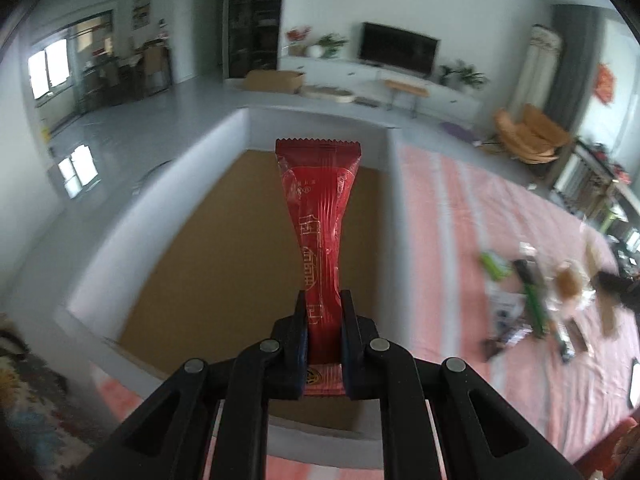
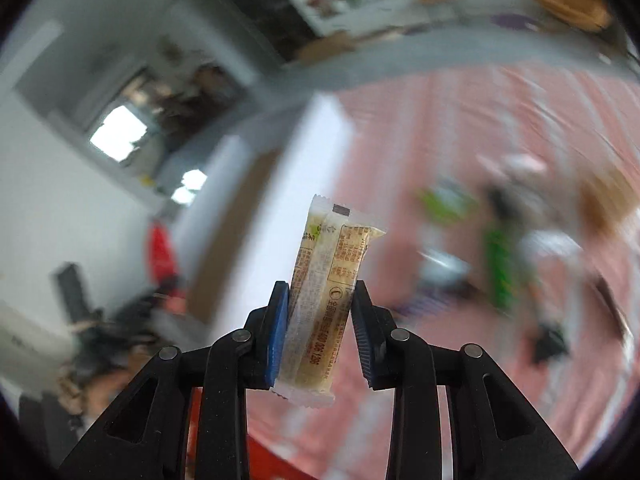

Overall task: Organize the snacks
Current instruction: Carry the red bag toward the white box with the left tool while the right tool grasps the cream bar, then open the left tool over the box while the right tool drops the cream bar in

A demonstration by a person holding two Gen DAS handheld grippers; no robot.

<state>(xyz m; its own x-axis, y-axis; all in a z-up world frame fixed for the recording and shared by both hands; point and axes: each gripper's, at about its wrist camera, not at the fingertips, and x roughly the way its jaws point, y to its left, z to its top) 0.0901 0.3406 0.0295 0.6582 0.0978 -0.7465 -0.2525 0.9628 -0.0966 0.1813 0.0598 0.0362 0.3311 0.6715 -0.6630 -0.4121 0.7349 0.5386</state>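
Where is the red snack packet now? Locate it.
In the left wrist view the red snack packet is pinched between the left gripper's fingers, sticking up over the white box with the brown cardboard floor, left of the pink striped cloth.

Supporting surface: tabletop [image 1: 460,216] under a pink striped cloth. Directly on it, at left, an open white box [image 1: 390,200] with brown cardboard floor; well apart at right, a blurred heap of snack packets [image 1: 536,300].
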